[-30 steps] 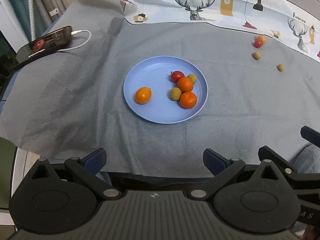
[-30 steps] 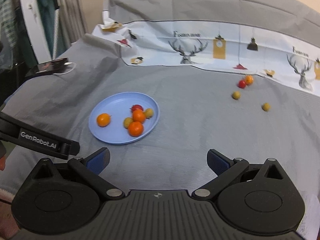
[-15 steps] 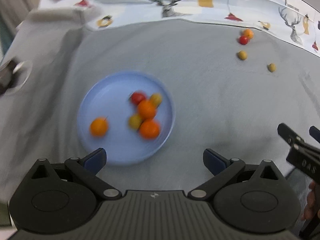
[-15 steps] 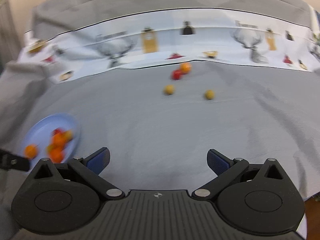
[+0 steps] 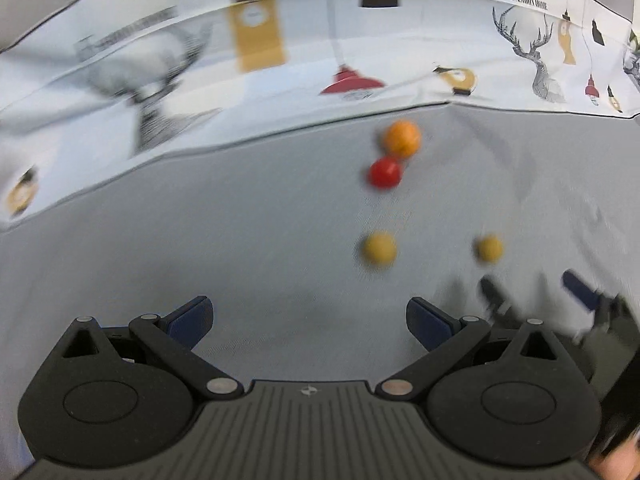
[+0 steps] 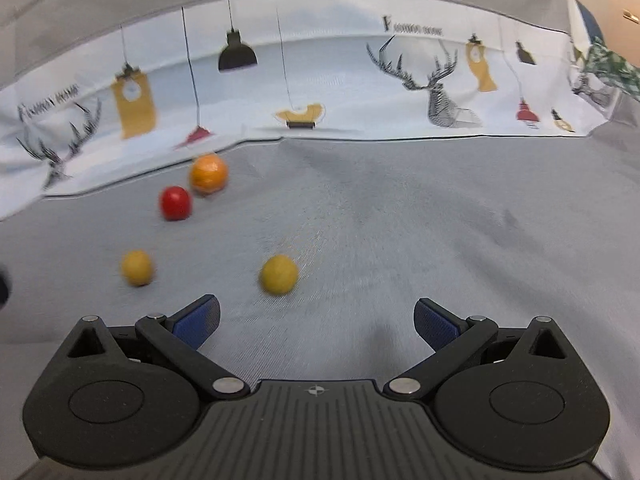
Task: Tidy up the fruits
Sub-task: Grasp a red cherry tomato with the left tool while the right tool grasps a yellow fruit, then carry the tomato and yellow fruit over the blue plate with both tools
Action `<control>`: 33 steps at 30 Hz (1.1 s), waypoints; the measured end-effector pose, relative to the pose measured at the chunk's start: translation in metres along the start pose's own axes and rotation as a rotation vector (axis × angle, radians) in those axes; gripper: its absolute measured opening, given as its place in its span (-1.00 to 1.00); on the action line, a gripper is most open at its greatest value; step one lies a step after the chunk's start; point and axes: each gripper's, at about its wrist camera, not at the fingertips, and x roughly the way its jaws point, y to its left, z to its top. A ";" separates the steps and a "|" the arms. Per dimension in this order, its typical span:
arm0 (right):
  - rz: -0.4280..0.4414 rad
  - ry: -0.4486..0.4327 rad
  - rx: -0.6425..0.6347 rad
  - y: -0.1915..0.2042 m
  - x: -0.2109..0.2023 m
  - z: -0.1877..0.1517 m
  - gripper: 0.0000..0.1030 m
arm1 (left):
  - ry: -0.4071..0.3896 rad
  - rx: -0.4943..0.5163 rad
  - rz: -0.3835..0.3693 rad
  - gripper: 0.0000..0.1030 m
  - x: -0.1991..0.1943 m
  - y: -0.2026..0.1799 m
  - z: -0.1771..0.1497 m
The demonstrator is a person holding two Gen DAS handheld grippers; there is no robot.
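Several loose fruits lie on the grey cloth: an orange one (image 5: 401,138) (image 6: 208,173), a red one (image 5: 384,172) (image 6: 175,203), and two yellow ones (image 5: 379,249) (image 5: 488,249) (image 6: 137,267) (image 6: 279,274). My left gripper (image 5: 310,320) is open and empty, short of the nearer yellow fruit. My right gripper (image 6: 316,320) is open and empty, with a yellow fruit just ahead of its left finger (image 6: 198,318). In the left wrist view the right gripper (image 5: 536,292) shows blurred at the lower right. The blue plate is out of view.
A white printed cloth (image 5: 280,52) (image 6: 340,80) with deer and lamps rises behind the fruits at the far edge of the grey cloth (image 5: 200,240) (image 6: 440,220). Bare grey cloth spreads to the right in the right wrist view.
Both grippers have swung right and forward, away from the blue plate, which has left both views. The loose fruits now appear much closer. Both grippers stay open.
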 end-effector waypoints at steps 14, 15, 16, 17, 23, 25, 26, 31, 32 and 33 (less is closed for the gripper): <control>0.122 -0.056 -0.109 0.014 0.035 0.002 -0.49 | -0.023 0.070 -0.040 -0.43 0.108 -0.044 0.076; 0.125 -0.057 -0.098 0.013 0.035 0.002 -0.49 | -0.015 0.068 -0.053 -0.43 0.105 -0.044 0.075; 0.133 -0.055 -0.068 0.009 0.035 0.003 -0.49 | -0.011 0.061 -0.066 -0.43 0.102 -0.042 0.073; 0.135 -0.057 -0.039 0.006 0.035 0.004 -0.49 | -0.012 0.060 -0.061 -0.43 0.097 -0.041 0.071; 0.133 -0.061 0.055 -0.013 0.031 0.005 -0.49 | -0.004 -0.010 -0.023 -0.43 0.042 -0.009 0.042; 0.132 -0.029 0.075 -0.015 0.026 0.004 -0.49 | 0.006 -0.031 -0.005 -0.43 0.016 0.004 0.022; 0.140 -0.004 0.091 -0.017 0.020 0.003 -0.49 | 0.014 -0.043 0.003 -0.43 0.003 0.011 0.013; 0.200 0.072 0.177 -0.021 -0.023 0.003 -0.48 | 0.033 -0.107 0.035 -0.43 -0.060 0.035 -0.047; 0.213 0.072 0.178 -0.020 -0.034 0.002 -0.48 | 0.035 -0.118 0.036 -0.43 -0.072 0.037 -0.058; 0.219 0.077 0.168 -0.018 -0.049 0.000 -0.48 | 0.038 -0.126 0.039 -0.43 -0.084 0.040 -0.071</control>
